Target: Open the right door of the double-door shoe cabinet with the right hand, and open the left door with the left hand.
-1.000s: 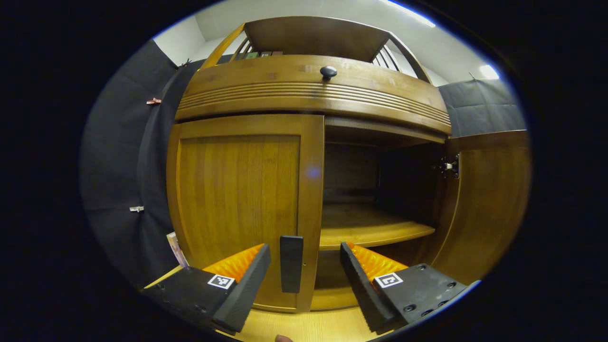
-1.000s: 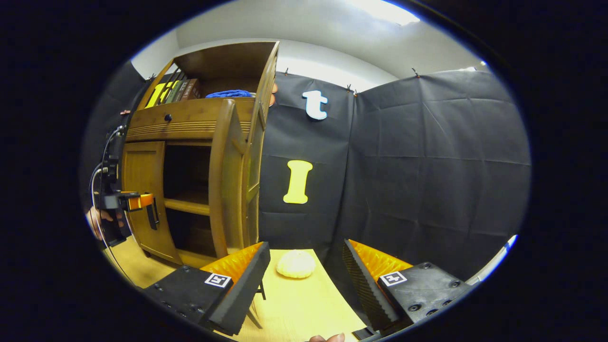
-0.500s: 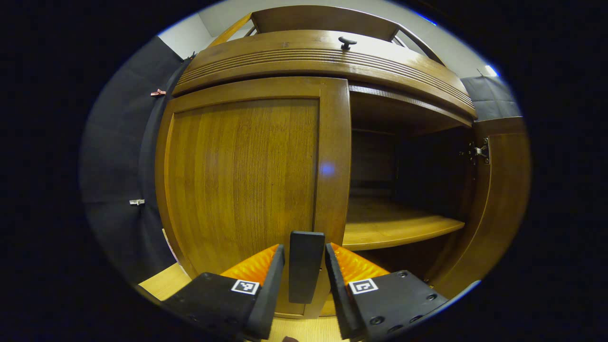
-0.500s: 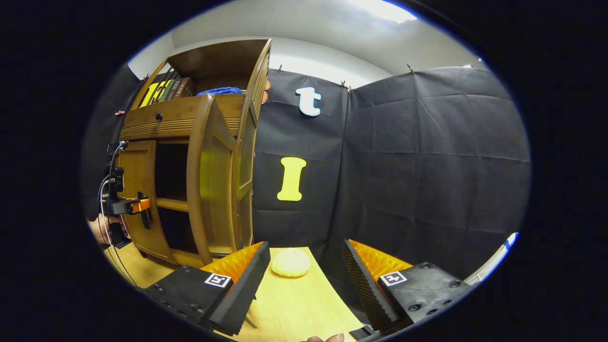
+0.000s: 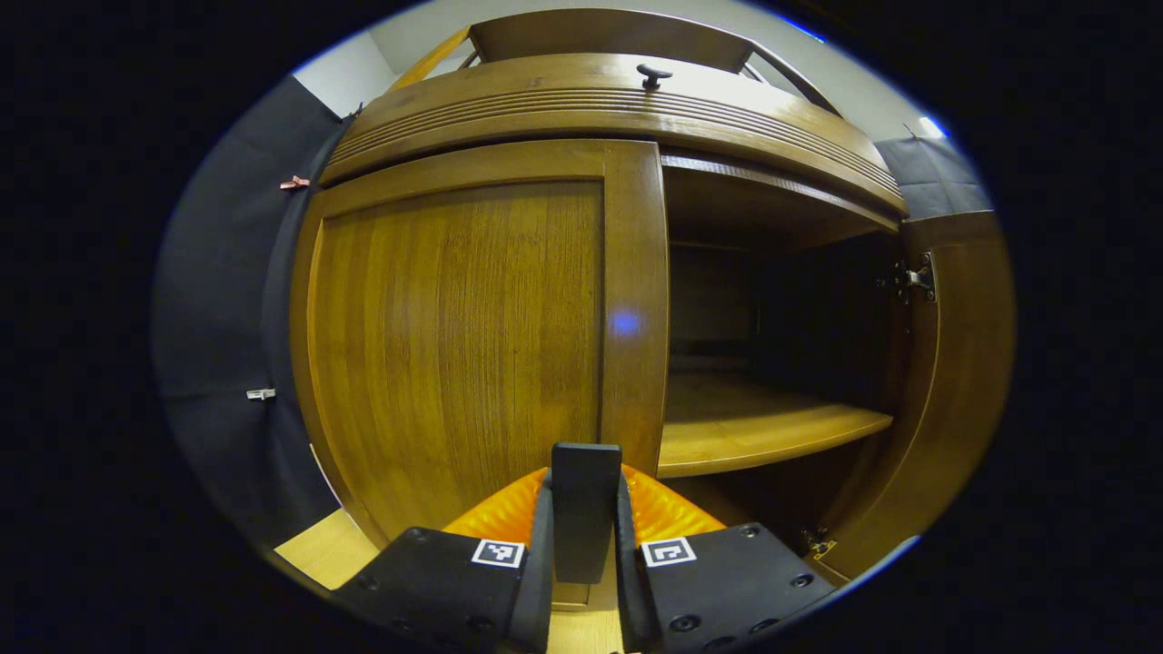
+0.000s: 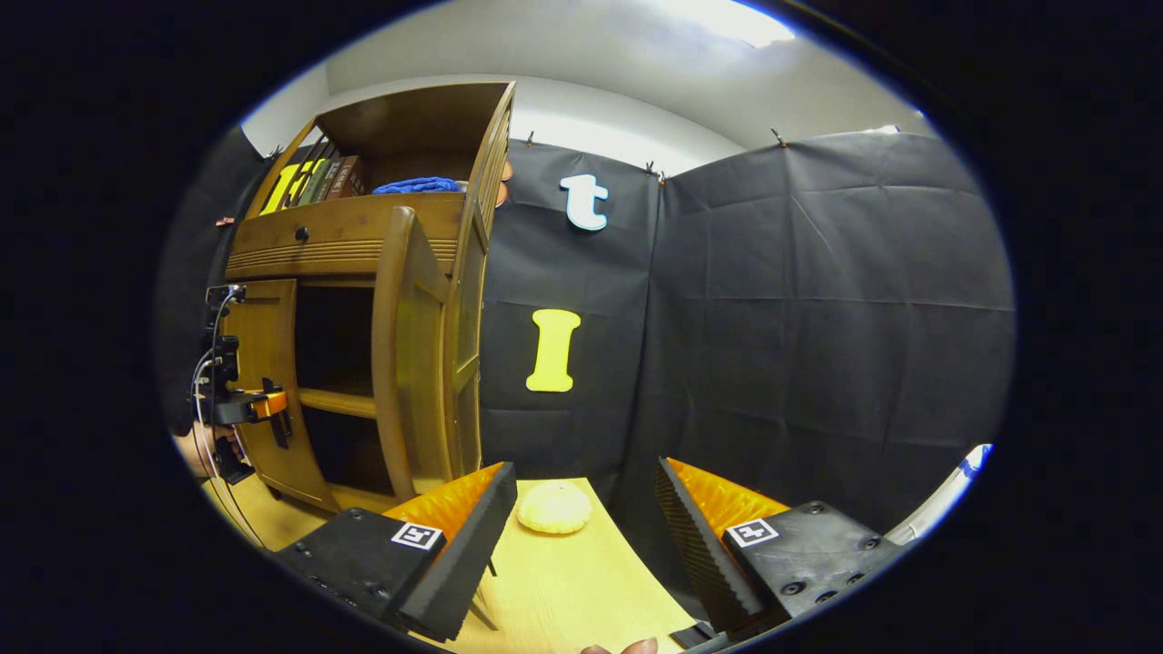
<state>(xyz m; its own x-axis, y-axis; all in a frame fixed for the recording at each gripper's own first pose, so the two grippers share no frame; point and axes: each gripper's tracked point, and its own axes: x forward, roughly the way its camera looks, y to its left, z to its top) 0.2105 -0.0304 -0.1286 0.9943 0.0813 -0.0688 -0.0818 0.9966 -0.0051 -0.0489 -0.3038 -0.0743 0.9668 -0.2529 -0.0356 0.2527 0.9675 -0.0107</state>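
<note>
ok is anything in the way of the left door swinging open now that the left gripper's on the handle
Nothing visible blocks it. The left gripper is shut on the handle of the closed left door, and bare table lies before it. The right door is swung aside.

This is a recording booth arranged like a home corner. Black cloth (image 6: 818,300) hangs as walls, fixed with small clips (image 5: 293,183), and a white ceiling with lamps shows above it. A wooden cabinet (image 6: 350,236) with books (image 6: 313,180) and a blue cloth (image 6: 416,185) on top stands on a light wooden table (image 6: 563,581).
</note>
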